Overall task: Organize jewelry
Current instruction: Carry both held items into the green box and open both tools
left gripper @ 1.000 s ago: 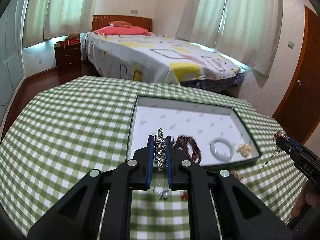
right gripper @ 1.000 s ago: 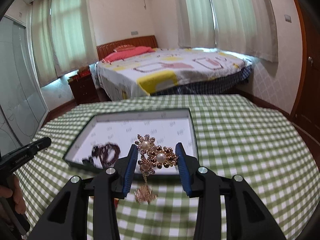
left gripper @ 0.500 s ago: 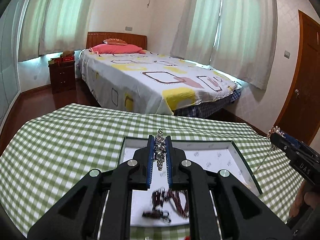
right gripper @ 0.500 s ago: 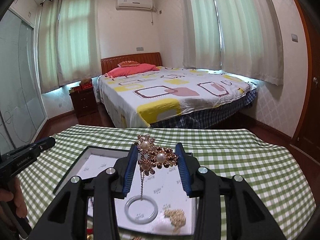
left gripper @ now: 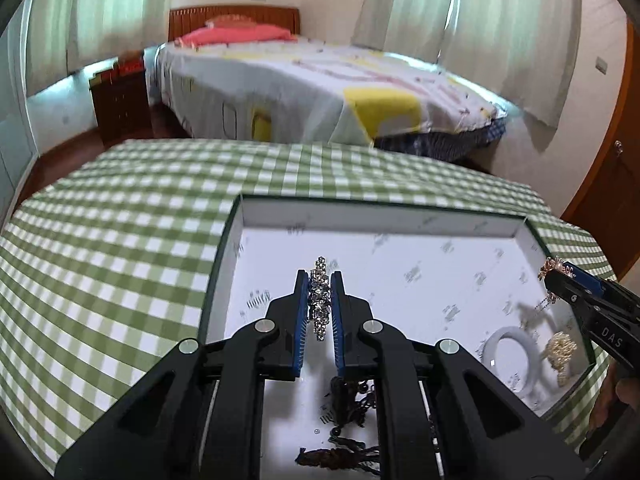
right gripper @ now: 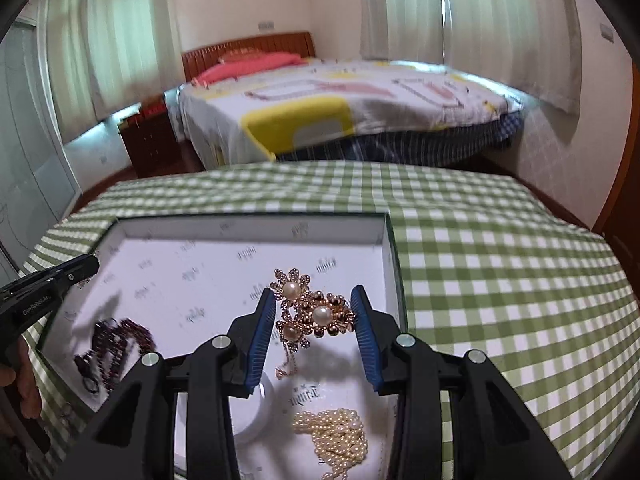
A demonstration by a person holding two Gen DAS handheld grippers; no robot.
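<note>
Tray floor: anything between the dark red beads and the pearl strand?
Yes, the white bangle lies between the dark red beads and the pearl strand on the tray, right wrist view.

Left gripper: angled downward, jaws nearly together and clamped on a silver rhinestone piece. Right gripper: angled downward, jaws partly apart, pads pressing both sides of a gold pearl brooch. A hand grips the left gripper's handle.
</note>
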